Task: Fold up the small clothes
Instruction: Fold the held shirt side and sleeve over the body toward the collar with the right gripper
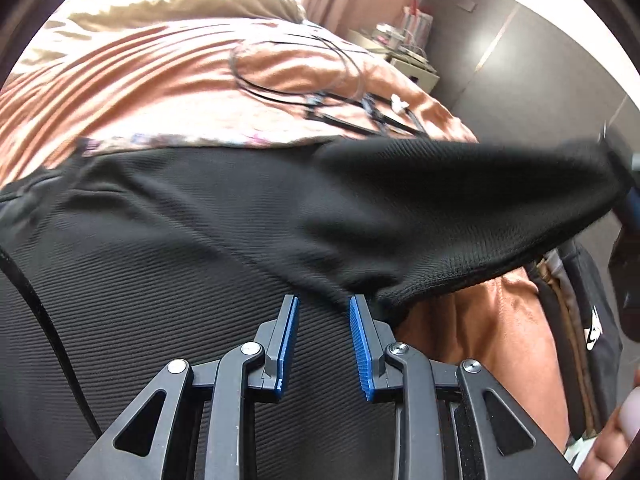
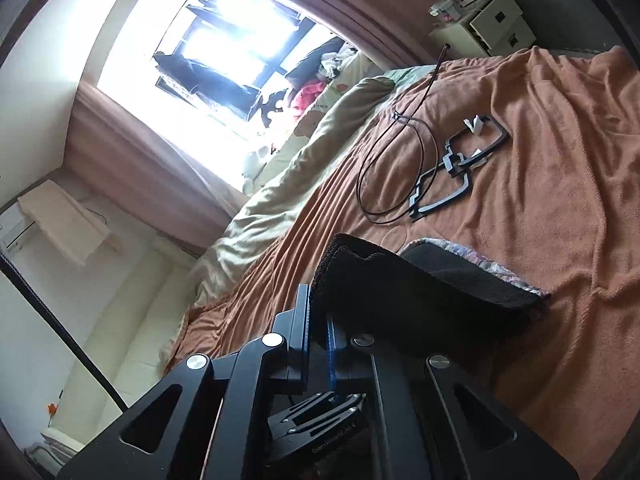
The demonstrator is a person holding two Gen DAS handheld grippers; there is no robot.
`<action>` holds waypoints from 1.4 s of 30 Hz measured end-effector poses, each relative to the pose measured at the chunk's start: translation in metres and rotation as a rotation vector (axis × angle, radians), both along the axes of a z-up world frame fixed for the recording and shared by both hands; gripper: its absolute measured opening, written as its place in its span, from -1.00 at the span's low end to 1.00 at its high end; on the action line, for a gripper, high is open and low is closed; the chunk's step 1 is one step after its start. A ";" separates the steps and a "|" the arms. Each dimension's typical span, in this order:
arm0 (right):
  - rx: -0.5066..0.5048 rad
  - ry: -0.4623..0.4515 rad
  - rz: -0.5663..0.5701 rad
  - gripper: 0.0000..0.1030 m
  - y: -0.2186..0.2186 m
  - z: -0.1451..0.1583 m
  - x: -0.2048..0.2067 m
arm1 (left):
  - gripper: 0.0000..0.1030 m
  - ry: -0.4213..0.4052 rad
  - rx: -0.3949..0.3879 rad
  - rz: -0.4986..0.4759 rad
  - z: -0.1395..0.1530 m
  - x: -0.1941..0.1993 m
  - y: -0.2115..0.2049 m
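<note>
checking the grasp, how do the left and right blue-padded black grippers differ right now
The left gripper has its jaws apart, above the black ribbed knit garment, pinching nothing; the right gripper is shut on that garment's edge. The left points down at the cloth; the right lifts its edge off the orange blanket. Both have blue pads.

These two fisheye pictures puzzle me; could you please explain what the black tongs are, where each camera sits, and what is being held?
No robot here: a person holds a two-finger gripper in each hand, with a camera on each looking along its fingers. The left wrist view shows the left gripper, jaws apart, over a black garment spread on an orange blanket. The right wrist view shows the right gripper shut on a corner of the garment, lifting it. Farther back on the blanket lie a black cable and black frames.
</note>
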State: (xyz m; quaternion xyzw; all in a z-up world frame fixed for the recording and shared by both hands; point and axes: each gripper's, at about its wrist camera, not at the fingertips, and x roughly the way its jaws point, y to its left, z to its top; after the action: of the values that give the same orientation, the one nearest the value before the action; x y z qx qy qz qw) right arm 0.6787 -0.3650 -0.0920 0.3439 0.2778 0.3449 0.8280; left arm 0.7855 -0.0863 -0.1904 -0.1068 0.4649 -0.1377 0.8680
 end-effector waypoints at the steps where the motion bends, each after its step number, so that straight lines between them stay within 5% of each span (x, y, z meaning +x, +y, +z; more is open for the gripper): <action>1: 0.000 0.004 0.011 -0.94 0.005 0.001 -0.003 | -0.44 -0.002 0.003 0.014 0.004 -0.003 0.008; 20: -0.114 0.161 0.177 -0.86 0.095 -0.022 0.014 | -0.44 -0.038 0.073 0.163 0.076 -0.074 0.107; 21: -0.121 0.191 0.188 -0.81 0.097 -0.027 0.017 | -0.44 -0.039 0.078 0.164 0.078 -0.077 0.107; 23: -0.123 0.246 0.196 -0.16 0.099 -0.034 0.021 | -0.43 -0.038 0.097 0.164 0.083 -0.081 0.108; 25: -0.104 0.274 0.177 0.25 0.091 -0.038 0.022 | -0.43 -0.034 0.106 0.161 0.087 -0.084 0.107; 32: -0.093 0.277 0.059 0.25 0.039 -0.030 0.033 | -0.42 -0.030 0.107 0.123 0.087 -0.084 0.087; 42: -0.098 0.309 -0.094 0.16 -0.013 -0.028 0.080 | -0.42 0.015 0.095 0.017 0.049 -0.061 0.028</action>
State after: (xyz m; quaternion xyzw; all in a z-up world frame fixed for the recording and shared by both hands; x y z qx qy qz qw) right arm 0.7587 -0.3777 -0.1204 0.3647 0.4018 0.2351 0.8064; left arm 0.7250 -0.0580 -0.1410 -0.0702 0.4764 -0.1073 0.8698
